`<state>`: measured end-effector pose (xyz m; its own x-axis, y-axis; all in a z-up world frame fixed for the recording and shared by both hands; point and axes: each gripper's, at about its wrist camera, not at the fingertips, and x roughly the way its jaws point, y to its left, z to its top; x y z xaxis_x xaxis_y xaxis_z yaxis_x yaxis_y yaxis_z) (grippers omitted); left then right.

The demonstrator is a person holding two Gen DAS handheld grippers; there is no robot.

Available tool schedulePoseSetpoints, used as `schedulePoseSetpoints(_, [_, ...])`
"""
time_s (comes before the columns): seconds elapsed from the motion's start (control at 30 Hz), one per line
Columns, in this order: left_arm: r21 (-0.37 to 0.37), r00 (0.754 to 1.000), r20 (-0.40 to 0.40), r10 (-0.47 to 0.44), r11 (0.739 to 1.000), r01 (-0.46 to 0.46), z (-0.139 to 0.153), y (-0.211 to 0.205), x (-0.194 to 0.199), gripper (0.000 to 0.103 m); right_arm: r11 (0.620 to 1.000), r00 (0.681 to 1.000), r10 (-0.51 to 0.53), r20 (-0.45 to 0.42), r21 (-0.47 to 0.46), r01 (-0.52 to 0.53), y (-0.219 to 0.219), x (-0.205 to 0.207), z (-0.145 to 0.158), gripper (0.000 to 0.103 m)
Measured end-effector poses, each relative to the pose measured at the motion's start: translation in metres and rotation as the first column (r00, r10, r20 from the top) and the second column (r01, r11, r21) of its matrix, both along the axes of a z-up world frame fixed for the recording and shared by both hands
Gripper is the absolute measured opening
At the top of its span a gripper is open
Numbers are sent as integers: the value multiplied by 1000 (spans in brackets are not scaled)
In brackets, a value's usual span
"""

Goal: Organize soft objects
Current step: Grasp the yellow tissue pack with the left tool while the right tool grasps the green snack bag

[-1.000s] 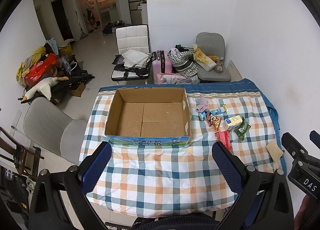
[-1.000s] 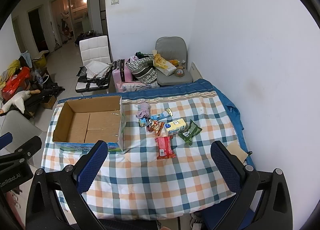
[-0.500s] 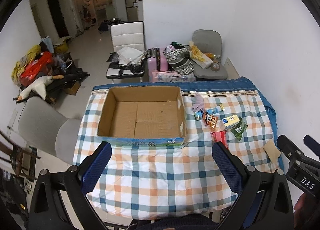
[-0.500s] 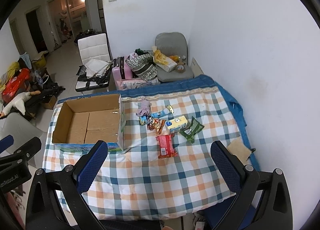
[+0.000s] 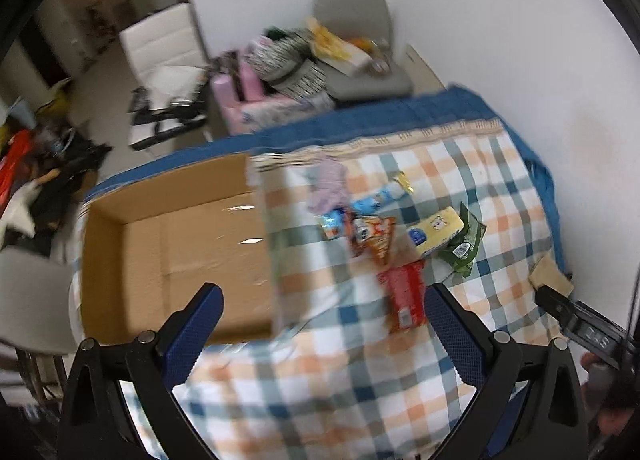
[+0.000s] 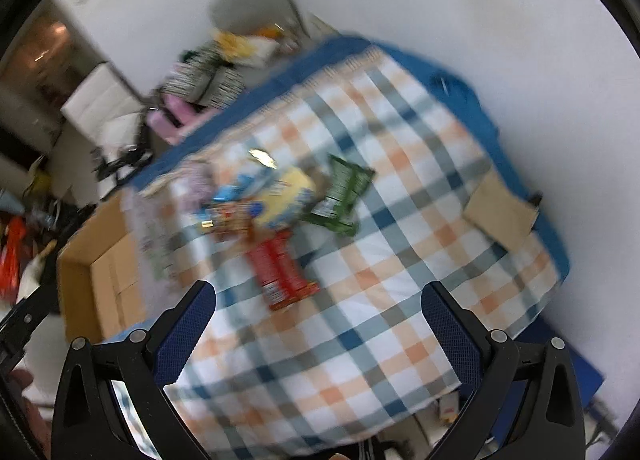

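Checked cloth (image 5: 460,164) in orange, teal and white covers the table, soft and slightly rumpled, a blue blanket (image 5: 360,116) showing at its far edge. Cardboard box (image 5: 172,244) sits on the left, open-topped and empty, presumably the bin for sorting. Just right of it lies a loose cluster of soft packets: red packet (image 6: 280,264) nearest, yellow pack (image 5: 436,230), green foil pouch (image 6: 340,192), orange snack bag (image 5: 376,236), blue wrapper (image 5: 380,196), and a pale lilac fabric piece (image 5: 330,184) at the far side. Edges are blurred. Left gripper (image 5: 320,332) hangs above the near cloth, jaws spread wide, holding nothing. Right gripper (image 6: 316,324) likewise gapes empty, aimed toward the red packet, likely the first pick.
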<state>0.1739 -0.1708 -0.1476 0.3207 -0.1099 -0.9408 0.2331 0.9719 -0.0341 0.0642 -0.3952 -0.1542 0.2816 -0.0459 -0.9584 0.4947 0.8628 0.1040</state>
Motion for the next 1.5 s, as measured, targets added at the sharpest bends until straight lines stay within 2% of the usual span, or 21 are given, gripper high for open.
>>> schedulePoseSetpoints(0.1, [0, 994, -49, -96, 995, 97, -41, -48, 29, 102, 995, 997, -56, -56, 82, 61, -50, 28, -63, 103])
schedulePoseSetpoints(0.17, [17, 978, -92, -188, 982, 191, -70, -84, 45, 97, 986, 993, -78, -83, 144, 90, -76, 45, -102, 103])
schedulePoseSetpoints(0.23, [50, 952, -135, -275, 957, 284, -99, -119, 55, 96, 978, 986, -106, -129, 163, 127, -98, 54, -134, 103])
schedulePoseSetpoints(0.4, [101, 884, -234, -406, 894, 437, -167, -188, 73, 95, 960, 974, -149, -172, 213, 185, -130, 55, -173, 103])
schedulePoseSetpoints(0.47, [104, 859, -264, -439, 872, 478, -183, -201, 73, 95, 951, 969, -167, -184, 231, 208, -140, 54, -184, 103])
schedulePoseSetpoints(0.53, [105, 838, -301, -456, 857, 504, -201, -213, 77, 78, 941, 966, -182, -184, 251, 225, -147, 55, -192, 103])
schedulePoseSetpoints(0.57, [99, 830, -322, -456, 855, 509, -208, -214, 78, 63, 938, 965, -186, -186, 257, 231, -149, 56, -194, 103])
schedulePoseSetpoints(0.6, [88, 826, -343, -447, 860, 502, -213, -213, 81, 62, 935, 964, -190, -185, 265, 235, -150, 58, -196, 103])
schedulePoseSetpoints(0.7, [45, 854, -333, -400, 898, 438, -211, -202, 97, 57, 927, 967, -185, -177, 294, 232, -148, 66, -199, 103])
schedulePoseSetpoints(0.8, [34, 882, -321, -346, 926, 376, -209, -188, 110, 58, 920, 970, -168, -175, 326, 218, -141, 81, -206, 103])
schedulePoseSetpoints(0.9, [4, 865, -348, -360, 923, 386, -216, -184, 115, 60, 906, 971, -152, -184, 367, 211, -131, 100, -220, 101])
schedulePoseSetpoints(1.0, [5, 857, -362, -366, 919, 394, -225, -186, 115, 60, 880, 966, -148, -214, 418, 227, -124, 117, -240, 92])
schedulePoseSetpoints(1.07, [4, 860, -369, -353, 924, 381, -235, -188, 114, 56, 872, 958, -152, -241, 423, 245, -121, 125, -253, 80])
schedulePoseSetpoints(1.13, [3, 867, -362, -342, 930, 368, -238, -186, 112, 54, 874, 952, -150, -265, 415, 253, -118, 129, -261, 61])
schedulePoseSetpoints(1.17, [4, 872, -353, -340, 931, 365, -237, -186, 110, 52, 873, 951, -148, -273, 416, 255, -117, 130, -264, 59])
schedulePoseSetpoints(1.2, [8, 876, -344, -339, 931, 364, -236, -186, 107, 51, 876, 951, -150, -270, 409, 254, -116, 130, -263, 46])
schedulePoseSetpoints(1.23, [16, 880, -338, -335, 932, 361, -233, -183, 102, 50, 877, 953, -145, -266, 411, 248, -114, 131, -263, 41])
schedulePoseSetpoints(1.33, [33, 894, -319, -314, 939, 342, -219, -172, 92, 47, 892, 959, -117, -259, 397, 216, -111, 132, -255, 35])
schedulePoseSetpoints(1.5, [16, 922, -268, -279, 956, 294, -183, -154, 74, 46, 921, 970, -77, -229, 357, 158, -102, 128, -226, 34])
